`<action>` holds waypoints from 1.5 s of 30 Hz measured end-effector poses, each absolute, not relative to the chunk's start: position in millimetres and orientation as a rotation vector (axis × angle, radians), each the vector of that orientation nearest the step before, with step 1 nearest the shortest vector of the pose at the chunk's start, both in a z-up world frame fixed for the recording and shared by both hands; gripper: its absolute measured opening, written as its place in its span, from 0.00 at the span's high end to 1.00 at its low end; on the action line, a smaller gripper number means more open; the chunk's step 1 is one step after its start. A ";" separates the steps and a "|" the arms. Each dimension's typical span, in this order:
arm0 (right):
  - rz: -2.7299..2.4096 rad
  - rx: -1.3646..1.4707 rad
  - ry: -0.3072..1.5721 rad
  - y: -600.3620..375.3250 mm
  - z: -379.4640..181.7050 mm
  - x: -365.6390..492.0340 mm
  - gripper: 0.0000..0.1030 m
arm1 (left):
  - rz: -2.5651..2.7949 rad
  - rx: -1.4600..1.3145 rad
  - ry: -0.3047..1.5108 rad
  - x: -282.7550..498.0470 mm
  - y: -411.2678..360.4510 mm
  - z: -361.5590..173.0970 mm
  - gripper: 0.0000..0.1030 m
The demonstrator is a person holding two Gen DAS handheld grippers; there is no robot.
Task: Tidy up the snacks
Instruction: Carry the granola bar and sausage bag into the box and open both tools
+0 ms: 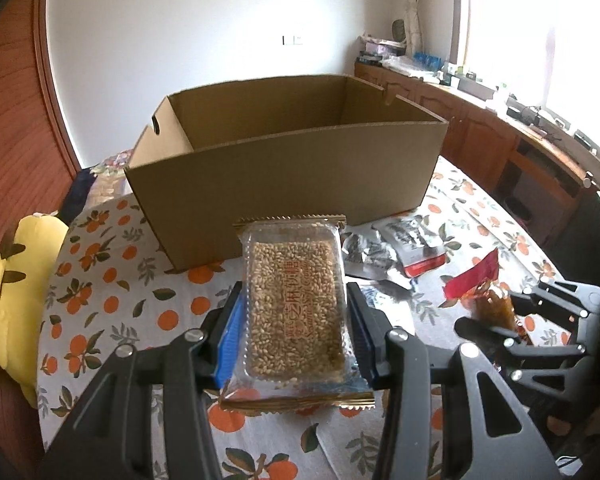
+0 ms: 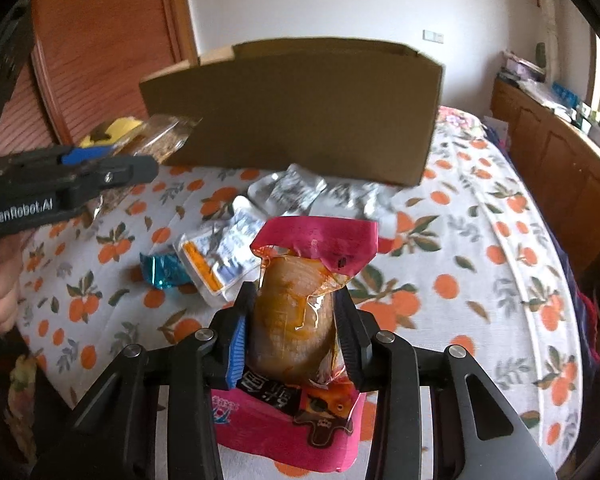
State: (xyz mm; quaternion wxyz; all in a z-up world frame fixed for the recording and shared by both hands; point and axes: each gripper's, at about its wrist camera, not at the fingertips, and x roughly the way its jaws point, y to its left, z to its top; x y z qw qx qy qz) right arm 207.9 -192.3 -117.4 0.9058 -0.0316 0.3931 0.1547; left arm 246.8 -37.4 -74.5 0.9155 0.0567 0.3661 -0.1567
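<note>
We see the left gripper [image 1: 296,320] pinching a clear-wrapped sesame bar [image 1: 294,312]. The right gripper [image 2: 292,328] clamps a red sauce-filled pouch [image 2: 300,312] before the brown cardboard box [image 2: 300,112].

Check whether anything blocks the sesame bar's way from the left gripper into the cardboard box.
Only the box's own near wall. The left gripper holds the sesame bar just in front of the cardboard box, below its rim. The box's open top looks clear, so the bar must rise over the wall.
</note>
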 end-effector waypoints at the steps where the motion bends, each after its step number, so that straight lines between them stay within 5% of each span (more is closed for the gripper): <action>1: 0.311 -0.067 0.804 -194.8 -111.7 205.5 0.63 | -0.326 0.114 0.746 244.7 -37.2 -71.3 0.55; 45: 0.343 -0.015 0.657 -222.6 -19.9 229.6 0.62 | -0.364 0.067 0.634 253.4 -42.5 -23.6 0.55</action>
